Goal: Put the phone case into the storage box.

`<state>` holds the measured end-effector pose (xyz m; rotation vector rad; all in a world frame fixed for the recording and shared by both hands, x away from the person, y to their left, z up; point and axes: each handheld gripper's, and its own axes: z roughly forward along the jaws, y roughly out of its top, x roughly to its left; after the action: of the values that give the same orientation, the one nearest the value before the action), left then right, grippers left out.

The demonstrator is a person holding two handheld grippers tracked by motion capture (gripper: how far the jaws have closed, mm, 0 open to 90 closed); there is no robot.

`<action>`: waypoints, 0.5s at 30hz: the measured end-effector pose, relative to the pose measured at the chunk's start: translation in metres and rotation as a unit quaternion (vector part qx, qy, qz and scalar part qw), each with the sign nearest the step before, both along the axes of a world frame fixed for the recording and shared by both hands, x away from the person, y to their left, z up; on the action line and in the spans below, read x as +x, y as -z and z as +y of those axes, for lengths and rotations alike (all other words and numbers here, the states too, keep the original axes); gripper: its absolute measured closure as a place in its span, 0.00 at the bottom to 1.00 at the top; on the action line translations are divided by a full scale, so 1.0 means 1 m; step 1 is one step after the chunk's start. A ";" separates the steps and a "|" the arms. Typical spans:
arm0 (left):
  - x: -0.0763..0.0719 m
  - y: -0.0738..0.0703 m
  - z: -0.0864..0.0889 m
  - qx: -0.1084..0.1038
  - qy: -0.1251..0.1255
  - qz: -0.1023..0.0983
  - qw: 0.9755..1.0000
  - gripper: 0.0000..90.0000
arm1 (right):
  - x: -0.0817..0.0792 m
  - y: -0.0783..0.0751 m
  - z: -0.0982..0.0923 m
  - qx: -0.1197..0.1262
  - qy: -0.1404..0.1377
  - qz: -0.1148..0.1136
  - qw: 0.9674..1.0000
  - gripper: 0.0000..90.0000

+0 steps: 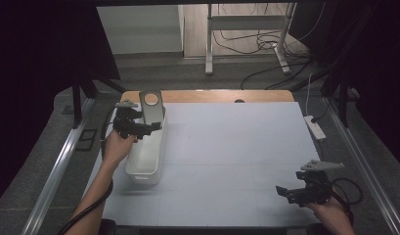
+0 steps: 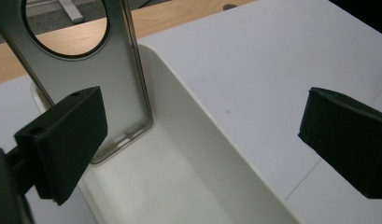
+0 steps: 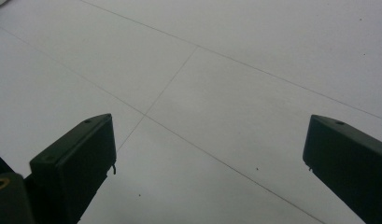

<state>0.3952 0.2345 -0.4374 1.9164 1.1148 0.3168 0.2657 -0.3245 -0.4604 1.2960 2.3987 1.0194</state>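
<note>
- Leaning upright at the far end of a white bin (image 1: 144,156), the grey metal plate (image 1: 152,108) is showing a round hole near its top in the high view; the bin is sitting along the table's (image 1: 236,147) left edge. The left gripper (image 1: 149,128) is hovering just beside the plate, jaws spread and holding nothing. The right gripper (image 1: 285,193) is waiting well apart at the near right, also spread and holding nothing.
- Showing up close in the left gripper view, the metal plate (image 2: 109,79) is flat, brushed silver with a raised rim, its lower end resting inside the bin (image 2: 179,186); the wide-apart jaws are gripping nothing.
- Looking down in the right gripper view, the wide-apart jaws are hanging over bare table (image 3: 216,84).
</note>
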 end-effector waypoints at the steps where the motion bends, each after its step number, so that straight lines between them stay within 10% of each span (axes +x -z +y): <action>1: -0.001 0.000 0.000 0.000 0.000 0.000 1.000 0.02 | 0.000 0.000 0.000 0.000 0.000 0.000 1.000 0.03; 15: -0.015 0.001 -0.003 0.012 0.001 0.004 1.000 0.00 | 0.000 0.000 0.000 -0.002 -0.001 0.000 1.000 0.02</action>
<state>0.3804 0.2320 -0.4385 1.9417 1.1179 0.3225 0.2656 -0.3245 -0.4602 1.2925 2.4008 1.0155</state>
